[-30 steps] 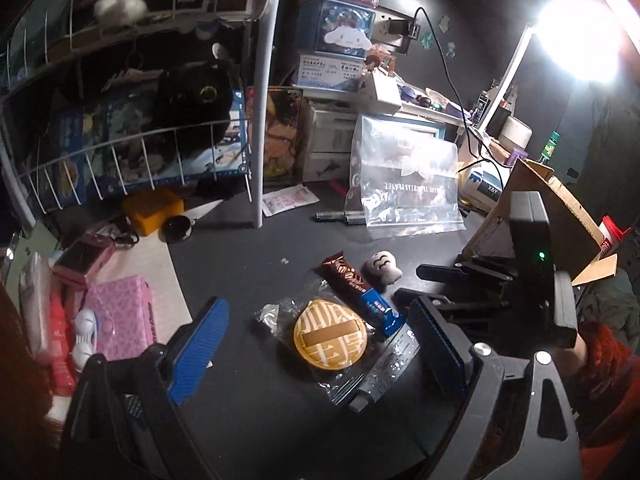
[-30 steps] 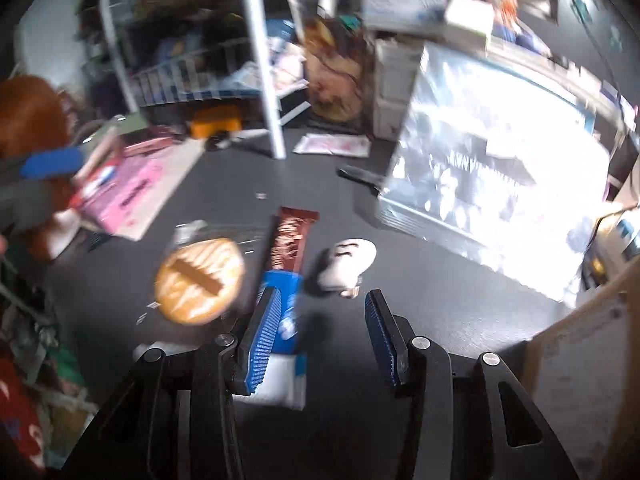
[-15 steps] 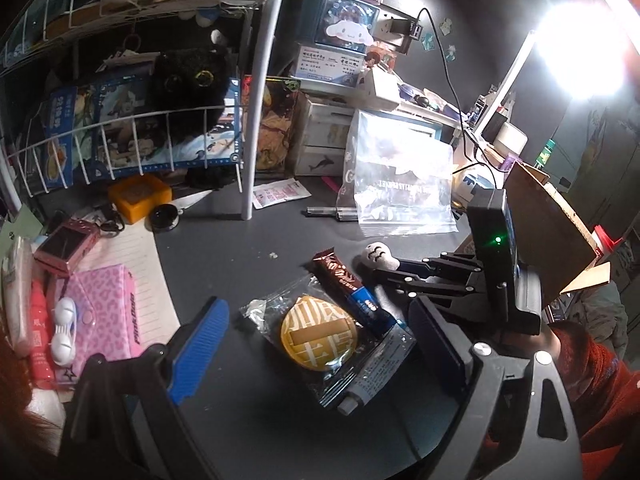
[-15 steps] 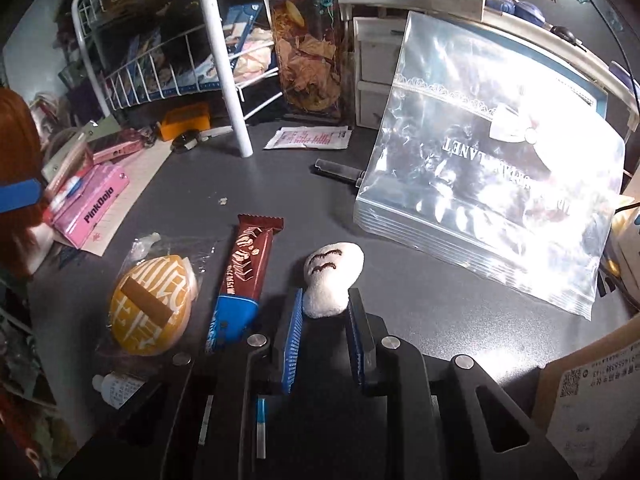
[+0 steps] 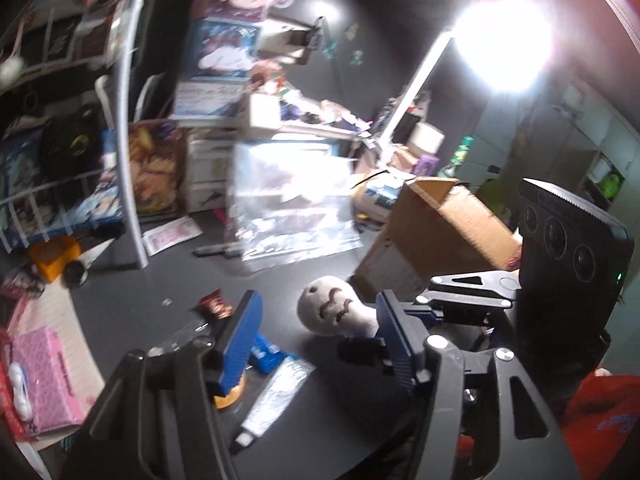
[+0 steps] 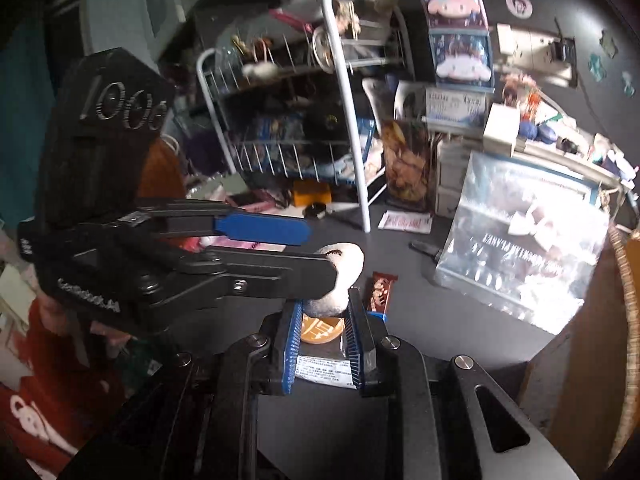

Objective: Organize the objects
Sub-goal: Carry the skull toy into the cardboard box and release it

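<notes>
My right gripper (image 6: 324, 316) is shut on a small white plush toy with a drawn face (image 6: 340, 276) and holds it above the dark desk. In the left wrist view the toy (image 5: 334, 310) sits between the fingers of my open left gripper (image 5: 316, 336), and the right gripper's body (image 5: 472, 308) reaches in from the right. In the right wrist view the left gripper's fingers (image 6: 260, 230) cross in front from the left. A chocolate bar (image 6: 380, 290), a round orange packet (image 6: 322, 328) and a white tube (image 5: 272, 396) lie on the desk below.
A clear zip bag (image 5: 288, 216) leans at the back. A cardboard box (image 5: 436, 232) stands at the right. A white wire rack (image 6: 304, 128) fills the back left. A pink box (image 5: 44, 376) lies at the left. A lamp (image 5: 500, 44) glares.
My right gripper has lifted the white plush toy off the desk. My left gripper has moved up and right, so its open fingers now bracket the toy.
</notes>
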Demonstrator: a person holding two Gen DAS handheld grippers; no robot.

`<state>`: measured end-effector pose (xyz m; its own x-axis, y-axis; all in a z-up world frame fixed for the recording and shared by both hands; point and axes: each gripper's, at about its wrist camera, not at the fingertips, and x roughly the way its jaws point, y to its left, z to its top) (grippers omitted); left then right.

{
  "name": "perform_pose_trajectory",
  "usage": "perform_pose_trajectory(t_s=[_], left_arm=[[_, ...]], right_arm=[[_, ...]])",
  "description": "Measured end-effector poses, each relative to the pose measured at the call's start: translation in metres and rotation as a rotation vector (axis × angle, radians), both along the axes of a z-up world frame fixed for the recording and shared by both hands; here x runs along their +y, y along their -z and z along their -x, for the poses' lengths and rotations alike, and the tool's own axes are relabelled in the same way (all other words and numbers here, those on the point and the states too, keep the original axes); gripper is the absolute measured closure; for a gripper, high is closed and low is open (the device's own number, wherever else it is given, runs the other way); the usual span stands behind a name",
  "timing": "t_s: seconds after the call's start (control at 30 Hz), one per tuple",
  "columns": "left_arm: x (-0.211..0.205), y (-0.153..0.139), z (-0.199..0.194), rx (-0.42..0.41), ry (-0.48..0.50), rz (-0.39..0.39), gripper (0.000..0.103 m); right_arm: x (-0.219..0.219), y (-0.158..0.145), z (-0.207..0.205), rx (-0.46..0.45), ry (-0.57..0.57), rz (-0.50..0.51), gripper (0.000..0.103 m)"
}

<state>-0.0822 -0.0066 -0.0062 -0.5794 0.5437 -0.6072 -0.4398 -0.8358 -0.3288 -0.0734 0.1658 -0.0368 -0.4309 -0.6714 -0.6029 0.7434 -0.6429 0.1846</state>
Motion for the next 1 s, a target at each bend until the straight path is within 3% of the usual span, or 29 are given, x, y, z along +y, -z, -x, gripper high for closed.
perform_pose_trajectory(t_s=[0.3, 0.43, 0.77, 1.0], left_arm=[[0.060, -0.047, 0.013, 0.044, 0.148, -0.031, 0.066], [0.095, -0.057, 0.027, 0.049, 0.204, -0.021, 0.067], [0.186, -0.056, 0.062, -0.002, 0.314, 0.025, 0.068], [0.212, -0.046, 0.075, -0.036, 0.340, 0.052, 0.066]], right_arm=[[0.051, -0.045, -0.008, 0.094, 0.076, 0.031, 0.087], [0.082, -0.056, -0.004, 0.106, 0.137, 0.038, 0.087], [0.156, -0.058, 0.022, 0.034, 0.283, 0.032, 0.087], [0.177, -0.050, 0.032, -0.006, 0.311, -0.014, 0.084]])
